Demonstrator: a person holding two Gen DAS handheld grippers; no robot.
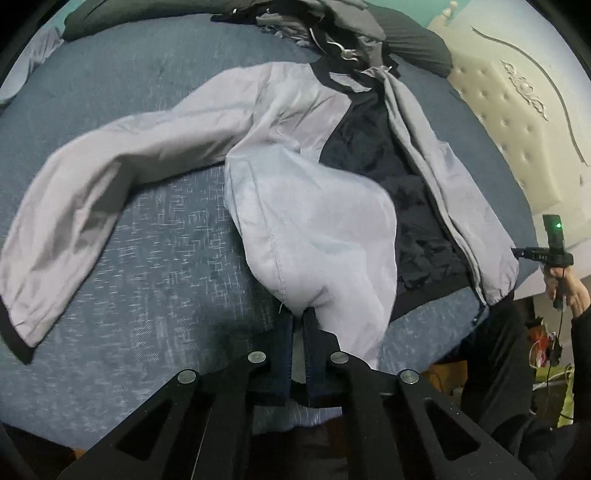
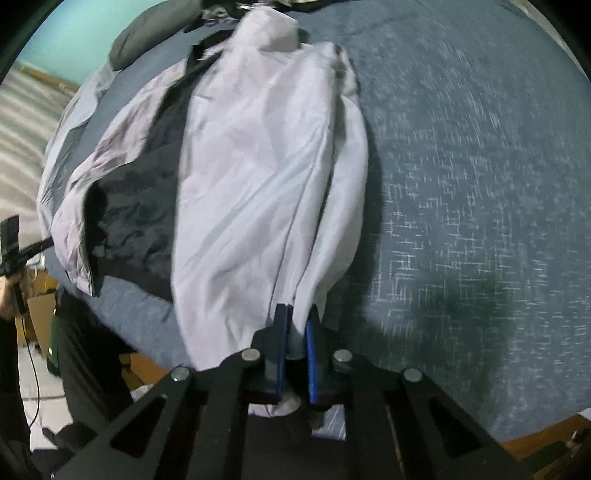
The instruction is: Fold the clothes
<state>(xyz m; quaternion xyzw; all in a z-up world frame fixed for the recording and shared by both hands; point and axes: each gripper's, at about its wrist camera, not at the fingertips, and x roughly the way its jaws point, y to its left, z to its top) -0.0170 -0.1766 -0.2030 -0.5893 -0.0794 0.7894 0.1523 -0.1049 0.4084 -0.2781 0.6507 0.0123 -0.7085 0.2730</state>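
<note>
A light grey jacket (image 1: 295,184) with dark lining (image 1: 369,147) lies open on the blue bedspread (image 1: 147,258), one sleeve (image 1: 74,206) stretched out to the left. My left gripper (image 1: 298,315) is shut on the hem of the left front panel, which billows up from the bed. In the right wrist view my right gripper (image 2: 298,310) is shut on the hem of the jacket's (image 2: 251,166) other front panel, with cloth bunched between its blue pads (image 2: 312,350). A person's hand (image 1: 565,288) holds the right gripper at the jacket's far corner.
A heap of dark clothes (image 1: 332,29) lies at the far end of the bed. A cream tufted headboard (image 1: 517,110) stands on the right. A dark pillow (image 2: 147,33) sits beyond the jacket. Boxes and cables (image 1: 546,350) clutter the floor beside the bed.
</note>
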